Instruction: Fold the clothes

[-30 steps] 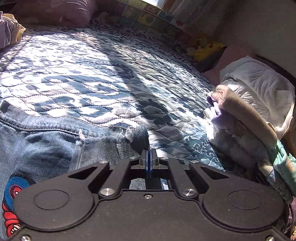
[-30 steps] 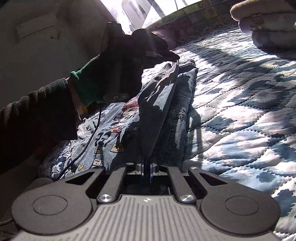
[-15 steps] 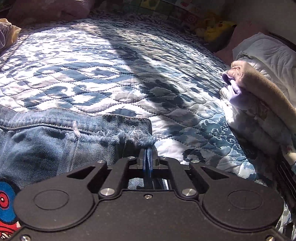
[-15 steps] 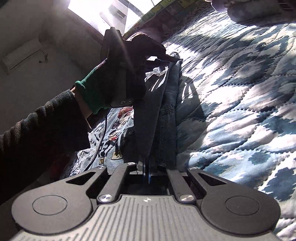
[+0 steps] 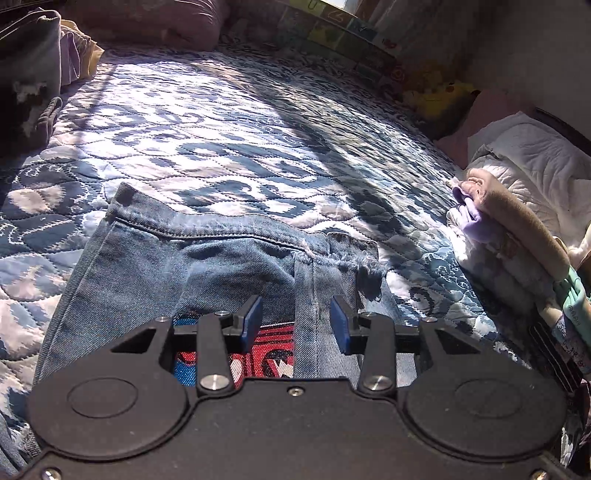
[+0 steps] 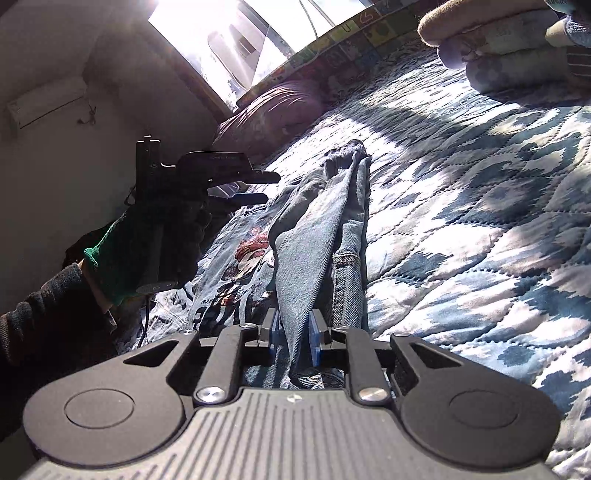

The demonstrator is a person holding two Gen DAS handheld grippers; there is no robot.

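My left claw (image 5: 295,325) stands wide open above the denim jacket (image 5: 207,266), while my right claw (image 6: 294,341), partly open, has a denim fold between its pads.

Blue denim jacket (image 5: 207,266) w/ cartoon patches, partly folded, frayed hem, on quilt.

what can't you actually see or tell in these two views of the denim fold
- Denim garment, left wrist view: its near part is hidden under the left gripper body, and the red patch shows only partly.
- Right wrist view: whether the right gripper pads actually pinch the denim between them; the gap looks partly open.
- Folded pile, left wrist view: cut off by the right edge.
- Window, right wrist view: blown out by glare.
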